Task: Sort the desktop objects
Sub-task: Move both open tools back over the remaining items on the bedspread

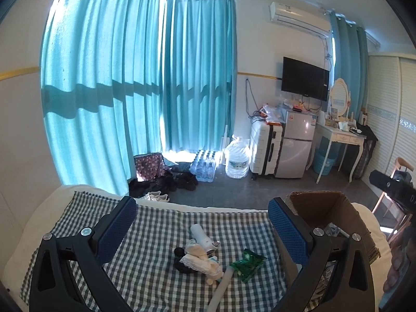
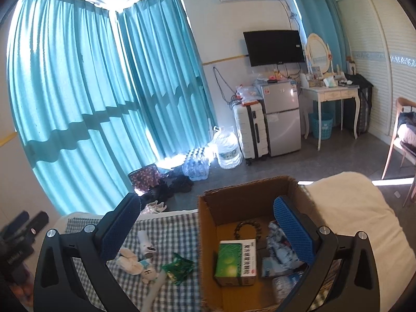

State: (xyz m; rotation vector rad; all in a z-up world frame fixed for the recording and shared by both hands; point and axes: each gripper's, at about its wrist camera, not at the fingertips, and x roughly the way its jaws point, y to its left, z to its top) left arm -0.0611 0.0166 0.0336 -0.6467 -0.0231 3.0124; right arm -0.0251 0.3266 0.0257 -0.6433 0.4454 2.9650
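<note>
A checked cloth (image 1: pixel 153 236) on the bed carries a small pile: a white bottle (image 1: pixel 199 235), pale plush and lace-edged cloth pieces (image 1: pixel 200 260), a green foil packet (image 1: pixel 247 262) and a white tube (image 1: pixel 221 290). My left gripper (image 1: pixel 202 202) hovers above them, open and holding nothing. My right gripper (image 2: pixel 208 201) is open over the cardboard box (image 2: pixel 208 234). In the box lie a green-and-white medicine carton (image 2: pixel 235 260), a black bead bracelet (image 2: pixel 247 228) and a blue patterned packet (image 2: pixel 280 247). To the box's left, the right wrist view shows the bottle (image 2: pixel 145 241), plush toy (image 2: pixel 149 273) and packet (image 2: pixel 179 267).
The box (image 1: pixel 325 208) stands at the cloth's right edge on a white blanket (image 2: pixel 351 208). Beyond the bed are shoes (image 1: pixel 182 179), water bottles (image 1: pixel 204 169), a suitcase (image 1: pixel 265 148), a small fridge (image 1: pixel 296 143) and a chair (image 2: pixel 400 135). A hand (image 1: pixel 400 260) shows at the right.
</note>
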